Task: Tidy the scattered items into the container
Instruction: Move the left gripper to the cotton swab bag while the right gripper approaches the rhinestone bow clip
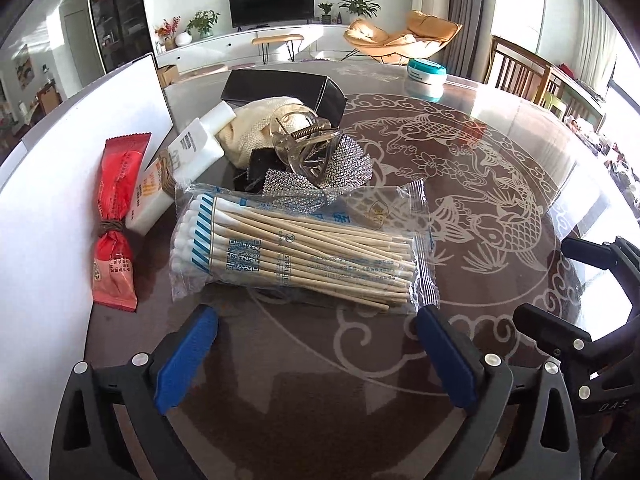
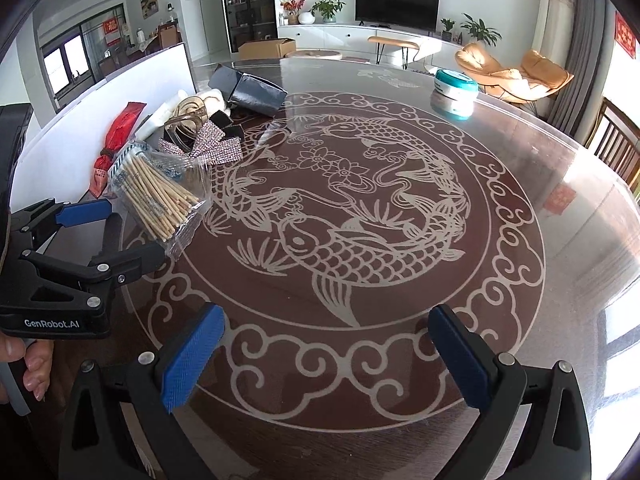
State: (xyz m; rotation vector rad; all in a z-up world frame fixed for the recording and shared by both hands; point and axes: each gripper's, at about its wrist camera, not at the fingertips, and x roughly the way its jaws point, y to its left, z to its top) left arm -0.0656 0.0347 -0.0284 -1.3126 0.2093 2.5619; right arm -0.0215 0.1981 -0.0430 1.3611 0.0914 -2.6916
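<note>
A clear bag of wooden cotton swabs (image 1: 296, 248) lies on the glass table just beyond my left gripper (image 1: 316, 344), which is open with nothing between its blue pads. Behind the bag is a heap: a clear claw clip (image 1: 304, 140), a rhinestone bow (image 1: 344, 164), a cream knitted cloth (image 1: 256, 124), a white tube (image 1: 192, 148) and a red packet (image 1: 116, 220). A black box (image 1: 280, 88) lies on its side at the back. In the right wrist view my right gripper (image 2: 326, 352) hangs open over bare table, with the left gripper (image 2: 116, 236) by the swab bag (image 2: 160, 196).
A tall white panel (image 1: 60, 160) borders the table's left side, right behind the heap. A teal-lidded round tub (image 2: 456, 88) stands at the far side of the table. The fish-patterned table top (image 2: 360, 220) spreads to the right. Wooden chairs stand past the right edge.
</note>
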